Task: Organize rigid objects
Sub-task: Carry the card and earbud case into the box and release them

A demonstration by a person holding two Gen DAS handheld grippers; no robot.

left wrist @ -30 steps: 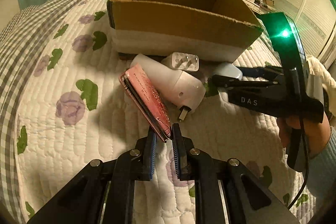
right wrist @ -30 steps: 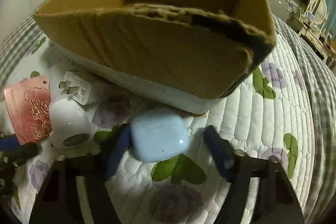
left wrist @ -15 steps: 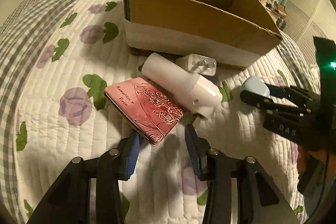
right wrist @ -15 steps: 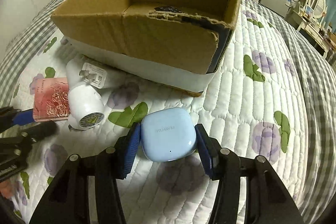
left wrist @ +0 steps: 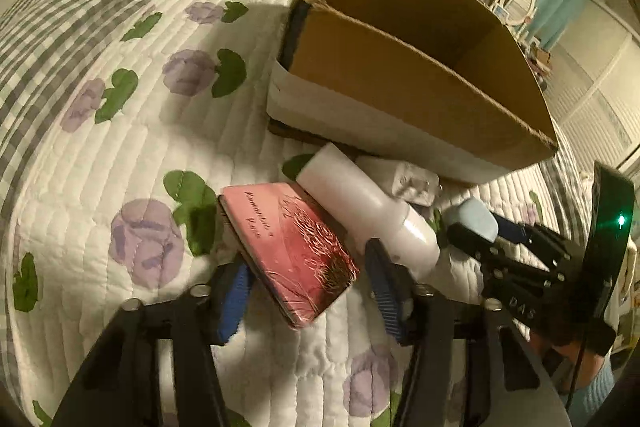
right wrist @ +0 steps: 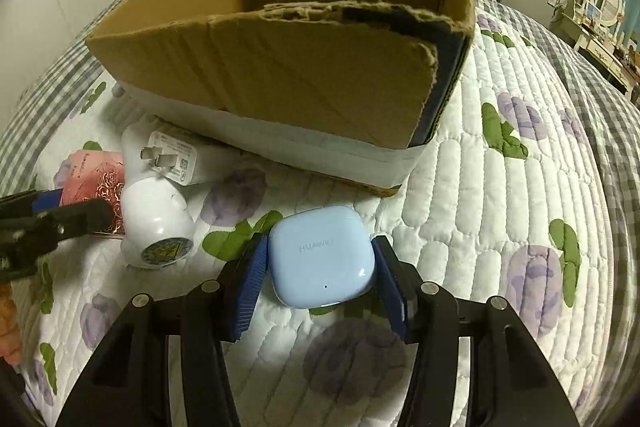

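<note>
The right gripper [right wrist: 320, 275] stands open around the blue earbud case [right wrist: 322, 255], which lies between its pads on the quilt [right wrist: 500, 219]. The cardboard box [right wrist: 320, 67] is straight ahead. The left gripper [left wrist: 308, 287], open wide, straddles the pink booklet [left wrist: 292, 247], whose long axis points forward-left; the white bottle [left wrist: 372, 211] crowds its right finger.

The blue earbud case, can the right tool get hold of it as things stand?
Probably yes. The right tool is open, with a blue pad on each side of the blue earbud case, which lies flat on the quilt. Nothing sits between pads and case.
</note>
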